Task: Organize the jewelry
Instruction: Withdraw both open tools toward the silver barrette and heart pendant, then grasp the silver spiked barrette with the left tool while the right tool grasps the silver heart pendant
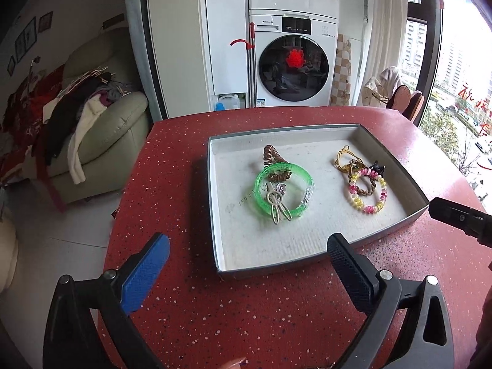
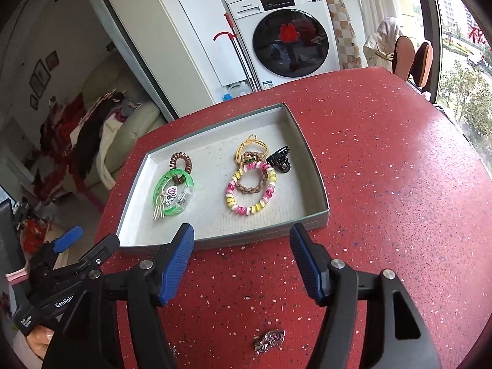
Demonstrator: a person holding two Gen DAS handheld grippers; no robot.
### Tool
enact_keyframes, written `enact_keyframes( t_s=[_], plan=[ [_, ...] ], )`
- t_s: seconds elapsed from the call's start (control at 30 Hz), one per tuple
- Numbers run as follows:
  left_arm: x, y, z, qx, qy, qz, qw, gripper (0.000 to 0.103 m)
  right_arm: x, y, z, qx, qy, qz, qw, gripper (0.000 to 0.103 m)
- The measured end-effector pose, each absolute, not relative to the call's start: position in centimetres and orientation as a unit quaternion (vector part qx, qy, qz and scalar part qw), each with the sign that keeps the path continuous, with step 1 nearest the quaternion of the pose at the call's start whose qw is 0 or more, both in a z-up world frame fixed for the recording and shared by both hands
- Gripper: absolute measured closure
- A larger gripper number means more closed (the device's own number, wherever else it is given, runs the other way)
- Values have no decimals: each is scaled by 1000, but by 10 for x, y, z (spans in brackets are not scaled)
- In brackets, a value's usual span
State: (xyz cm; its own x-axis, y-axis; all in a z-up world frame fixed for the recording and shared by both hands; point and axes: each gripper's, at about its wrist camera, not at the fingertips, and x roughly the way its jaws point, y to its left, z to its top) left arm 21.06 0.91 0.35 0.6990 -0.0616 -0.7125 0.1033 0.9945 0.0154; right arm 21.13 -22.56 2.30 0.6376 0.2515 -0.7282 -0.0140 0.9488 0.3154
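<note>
A grey tray sits on the red table. On its left lie a green bangle, a brown coil tie and a cream rabbit clip. On its right lie a pink-yellow coil bracelet, a braided brown band, a yellow cord and a black claw clip. A brooch lies on the table below my right gripper. Both grippers are open and empty; the left gripper is at the tray's near edge.
The red speckled table ends at the left over a white floor. A washing machine, a sofa piled with clothes and a window on the right lie beyond. A small item lies by the brooch.
</note>
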Motion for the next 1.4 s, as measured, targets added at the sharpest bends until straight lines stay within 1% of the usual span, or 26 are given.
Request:
enact_keyframes(
  t_s=[0.1,0.13,0.17,0.57,0.8,1.1,1.2,1.37,1.4],
  plan=[
    [201,13,4,25,386,-40,921,0,202,-224,24,136,418,74,895,28],
    [198,14,4,24,386,-40,921,0,199,-222,24,134,418,72,896,21],
    [195,15,4,23,387,-41,921,0,196,-222,25,131,416,71,897,19],
    [162,18,-6,20,410,-40,911,0,156,-217,25,89,399,49,911,18],
    [145,16,-16,34,419,-65,905,0,147,-217,4,98,451,41,886,18],
    [124,1,-23,114,403,-155,895,0,138,-210,-22,95,488,20,867,18],
    [120,-5,-28,135,403,-187,886,0,139,-206,-25,83,492,19,867,26],
    [115,-18,-32,184,391,-221,874,0,146,-201,-34,66,505,13,860,43],
    [115,-19,-33,189,389,-226,872,0,147,-201,-36,65,507,13,859,43]
  ],
)
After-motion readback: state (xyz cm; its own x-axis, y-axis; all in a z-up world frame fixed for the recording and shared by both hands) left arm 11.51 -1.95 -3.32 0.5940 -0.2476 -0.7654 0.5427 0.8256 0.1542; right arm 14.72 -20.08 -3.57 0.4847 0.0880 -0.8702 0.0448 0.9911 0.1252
